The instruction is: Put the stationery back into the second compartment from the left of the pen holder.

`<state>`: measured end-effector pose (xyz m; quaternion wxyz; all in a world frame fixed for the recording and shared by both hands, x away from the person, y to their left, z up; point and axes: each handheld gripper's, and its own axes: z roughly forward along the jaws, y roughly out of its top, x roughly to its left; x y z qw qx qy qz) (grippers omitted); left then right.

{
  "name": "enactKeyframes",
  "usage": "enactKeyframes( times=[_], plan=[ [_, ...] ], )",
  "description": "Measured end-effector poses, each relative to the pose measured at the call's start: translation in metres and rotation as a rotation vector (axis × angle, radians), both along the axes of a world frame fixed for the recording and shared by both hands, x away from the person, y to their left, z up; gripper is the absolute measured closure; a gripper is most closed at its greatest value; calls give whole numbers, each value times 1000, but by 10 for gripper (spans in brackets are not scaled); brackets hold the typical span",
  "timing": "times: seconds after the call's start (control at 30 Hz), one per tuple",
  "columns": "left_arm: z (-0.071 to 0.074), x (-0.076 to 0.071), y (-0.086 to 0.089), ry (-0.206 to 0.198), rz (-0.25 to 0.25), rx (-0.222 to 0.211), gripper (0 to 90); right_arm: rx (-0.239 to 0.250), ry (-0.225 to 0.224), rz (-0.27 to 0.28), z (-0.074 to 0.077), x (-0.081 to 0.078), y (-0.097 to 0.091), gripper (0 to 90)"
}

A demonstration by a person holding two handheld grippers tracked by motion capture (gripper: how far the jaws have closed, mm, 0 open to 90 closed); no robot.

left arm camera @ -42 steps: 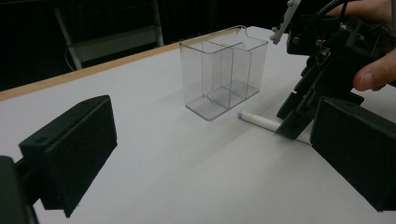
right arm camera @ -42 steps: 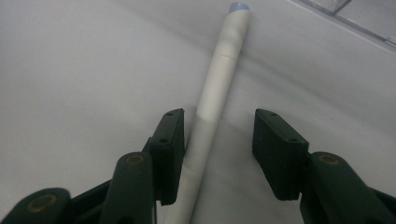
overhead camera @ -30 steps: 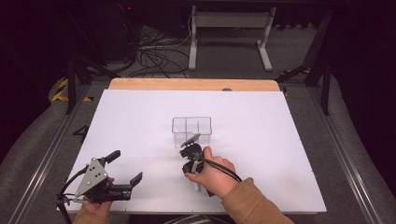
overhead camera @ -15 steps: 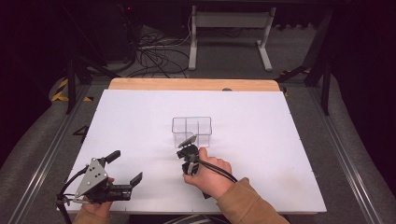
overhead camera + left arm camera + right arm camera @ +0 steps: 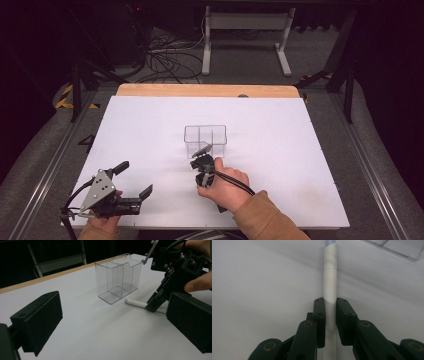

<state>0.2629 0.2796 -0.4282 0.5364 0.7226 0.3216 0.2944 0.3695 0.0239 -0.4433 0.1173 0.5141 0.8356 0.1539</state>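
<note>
A white marker (image 5: 330,277) with a pale blue end lies on the white table, just in front of a clear divided container (image 5: 205,140). My right gripper (image 5: 331,315) points down at the table, its two pads pressed on either side of the marker's barrel. In the left gripper view the marker (image 5: 136,303) runs from the container (image 5: 117,277) to under the right gripper (image 5: 153,305). In the high view the right gripper (image 5: 201,178) sits just in front of the container. My left gripper (image 5: 134,179) rests open at the front left, nothing between its jaws (image 5: 113,315).
The white table top (image 5: 300,150) has a wooden strip (image 5: 205,90) along its far edge. Beyond it are floor cables (image 5: 165,55) and a white stand's legs (image 5: 245,35). A metal rail (image 5: 55,155) runs along the table's left side.
My right gripper shifted a little to the left in front of the container. The left gripper has stayed where it was.
</note>
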Motion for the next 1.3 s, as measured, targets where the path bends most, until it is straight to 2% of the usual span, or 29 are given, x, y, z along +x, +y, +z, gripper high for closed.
enactKeyframes(
  times=[0.1,0.33,0.5,0.53,0.57,0.73,0.8,0.87,0.9,0.97,1.03,1.13,1.17,1.2,1.27,1.3],
  plan=[
    [0,0,0,1,0,-4,14,18,-24,12,2,-1,-3,792],
    [0,0,0,0,0,-5,14,100,-91,60,16,-6,-12,792],
    [0,0,0,-2,-1,0,14,161,-164,107,26,-9,-21,792],
    [0,0,0,-3,-1,0,14,180,-193,122,29,-10,-25,792],
    [0,0,0,-3,-1,1,14,180,-193,122,29,-10,-25,792],
    [0,-1,-1,-1,0,-2,14,240,-257,151,39,-15,-32,792],
    [0,0,-1,-1,0,-1,14,250,-273,166,41,-17,-34,792],
    [0,-1,-1,0,1,-4,14,273,-318,183,44,-20,-38,792],
    [0,-1,-1,0,2,-4,14,273,-318,183,44,-20,-38,792],
    [0,0,0,-2,2,1,14,298,-352,198,46,-23,-42,792],
    [0,0,-1,-3,1,2,14,311,-363,213,48,-24,-44,792],
    [0,-1,-1,0,1,-1,14,346,-388,222,51,-26,-48,792],
    [0,-1,-1,0,1,-1,14,370,-412,228,53,-27,-51,792],
    [0,-1,-1,0,2,-2,14,370,-412,228,53,-27,-51,792],
    [0,-1,-1,0,0,-1,14,398,-441,234,56,-29,-54,792],
    [0,-1,-1,0,1,-1,14,428,-467,248,59,-31,-57,792]
  ],
)
